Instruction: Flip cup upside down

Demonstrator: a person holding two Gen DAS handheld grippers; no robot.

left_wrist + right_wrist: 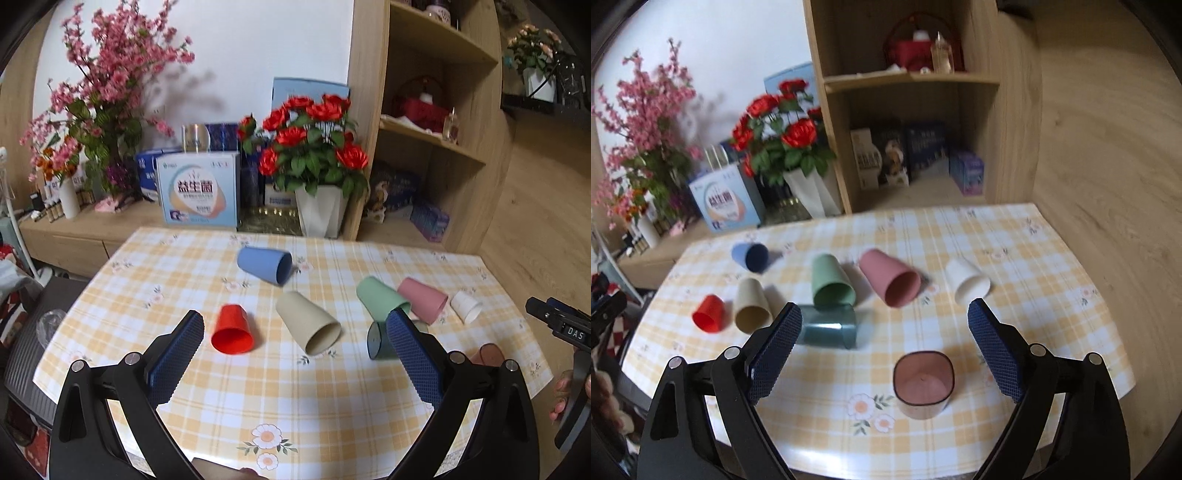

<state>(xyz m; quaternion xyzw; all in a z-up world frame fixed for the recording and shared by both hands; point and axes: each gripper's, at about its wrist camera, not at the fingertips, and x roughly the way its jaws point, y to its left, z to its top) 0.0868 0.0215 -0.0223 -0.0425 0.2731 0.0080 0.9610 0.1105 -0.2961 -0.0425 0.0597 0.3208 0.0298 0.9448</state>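
Several cups lie on their sides on the checked tablecloth [295, 398]: red cup [232, 330], beige cup [308, 323], blue cup [265, 265], green cup [380, 298], pink cup [423, 300], small white cup [466, 305] and a clear teal cup [827, 326]. A translucent pink square cup [923, 384] stands upright, mouth up, between and just beyond my right fingers. My right gripper [882, 314] is open and empty above it. My left gripper [295, 321] is open and empty above the table's near left part, with the beige cup between its fingers.
A white pot of red roses [314, 162], a pink blossom arrangement [99, 99] and boxes [197, 188] stand on the low cabinet behind the table. A wooden shelf unit [436, 122] rises at the back right. The right gripper shows at the edge of the left wrist view [565, 332].
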